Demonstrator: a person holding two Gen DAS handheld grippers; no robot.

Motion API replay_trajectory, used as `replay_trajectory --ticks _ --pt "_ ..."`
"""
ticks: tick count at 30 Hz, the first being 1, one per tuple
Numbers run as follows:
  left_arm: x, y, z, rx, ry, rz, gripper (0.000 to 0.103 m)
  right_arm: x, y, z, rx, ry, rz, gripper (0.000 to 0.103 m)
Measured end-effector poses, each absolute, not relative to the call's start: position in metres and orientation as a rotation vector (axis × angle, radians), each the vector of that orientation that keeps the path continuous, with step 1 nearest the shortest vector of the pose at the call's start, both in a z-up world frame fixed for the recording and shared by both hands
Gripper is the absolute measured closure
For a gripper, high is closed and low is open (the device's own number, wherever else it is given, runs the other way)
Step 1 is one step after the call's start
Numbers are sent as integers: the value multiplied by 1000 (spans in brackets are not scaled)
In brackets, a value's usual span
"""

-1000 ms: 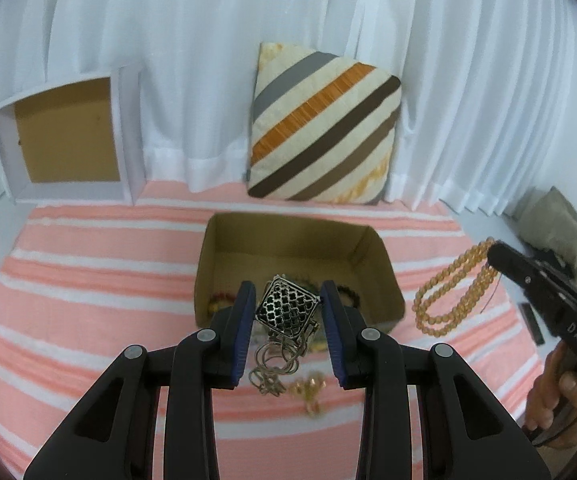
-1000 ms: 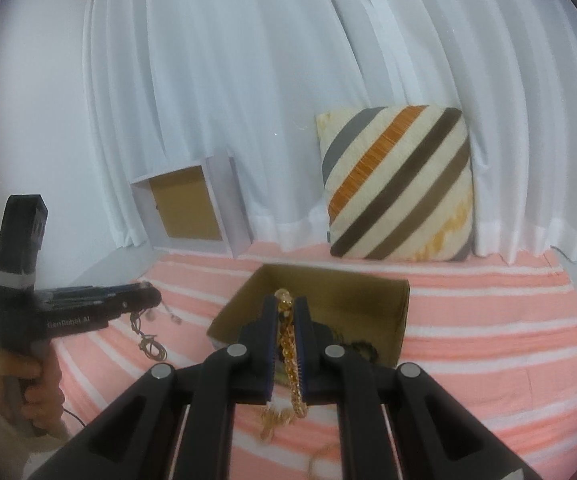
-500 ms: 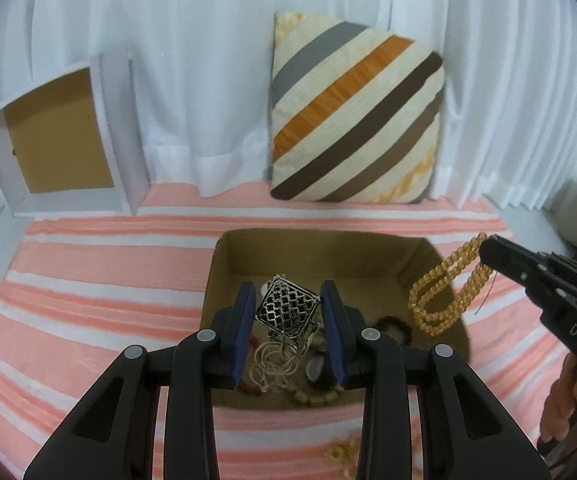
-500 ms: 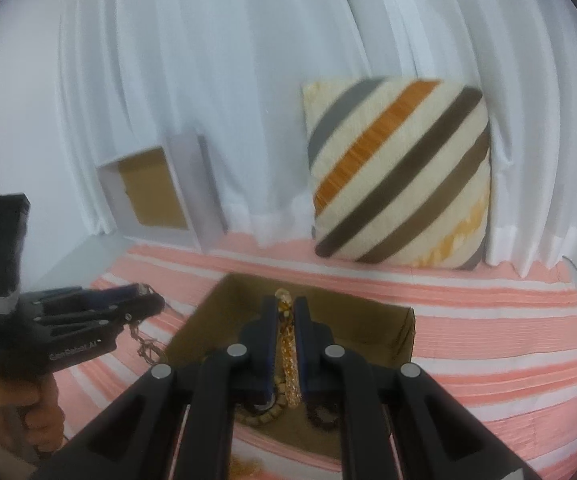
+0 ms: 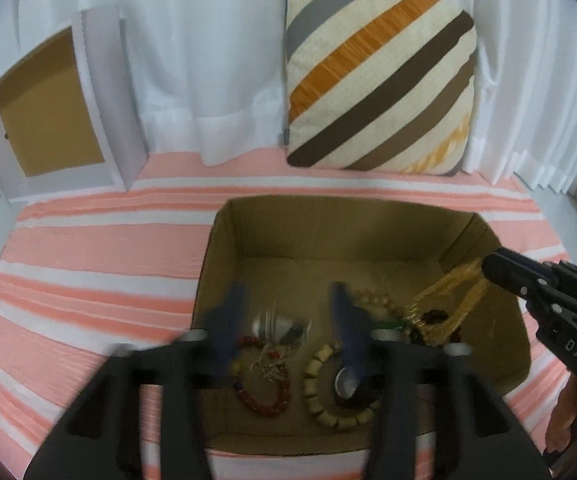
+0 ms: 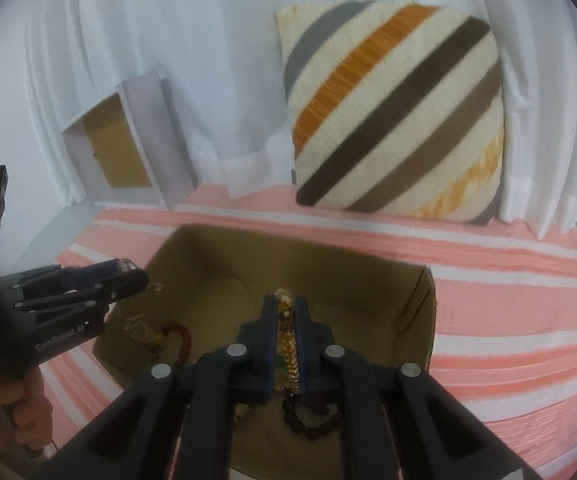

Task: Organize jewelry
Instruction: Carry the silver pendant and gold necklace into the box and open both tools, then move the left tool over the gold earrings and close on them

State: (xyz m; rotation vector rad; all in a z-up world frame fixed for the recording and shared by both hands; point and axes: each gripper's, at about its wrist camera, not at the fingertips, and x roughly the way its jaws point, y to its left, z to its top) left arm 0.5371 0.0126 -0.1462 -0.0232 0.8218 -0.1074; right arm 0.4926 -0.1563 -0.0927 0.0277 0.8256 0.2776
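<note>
An open cardboard box (image 5: 224, 248) sits on the striped cloth and holds several bead bracelets and chains. My left gripper (image 5: 284, 316) is open over the box, blurred with motion; the silver lattice pendant (image 5: 276, 326) lies blurred between the fingers on the box floor. My right gripper (image 6: 287, 336) is shut on an amber bead necklace (image 6: 288, 350) that hangs into the box. In the left wrist view the right gripper (image 5: 492, 268) shows at the box's right wall with the necklace (image 5: 452, 300) dangling. The left gripper (image 6: 132, 276) shows at the box's left edge.
A striped cushion (image 5: 376, 76) leans on the white curtain behind the box. A white box with a brown inside (image 5: 48, 112) stands at the back left. The peach and white striped cloth (image 5: 88, 264) covers the surface.
My left gripper opened and the lattice pendant dropped into the box. My right gripper moved forward and lowered the amber necklace into the box.
</note>
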Motion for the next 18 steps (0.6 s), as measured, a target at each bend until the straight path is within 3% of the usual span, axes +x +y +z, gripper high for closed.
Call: replay_trajectory --ticks 1,2,3,4,18 --pt "534 13 -146 -24 806 -101 15 493 -158 -95 35 829 269 74" --pt "531 14 -144 -24 788 -95 11 494 -160 -96 43 828 260 59" --pt "529 15 -144 -25 779 -95 9 493 -163 -96 56 818 246 34" --pt "527 16 -143 -31 779 -100 9 489 -167 -94 66 797 236 29" --pt "451 37 -151 -100 809 -116 8 419 -197 -89 75 750 177 29"
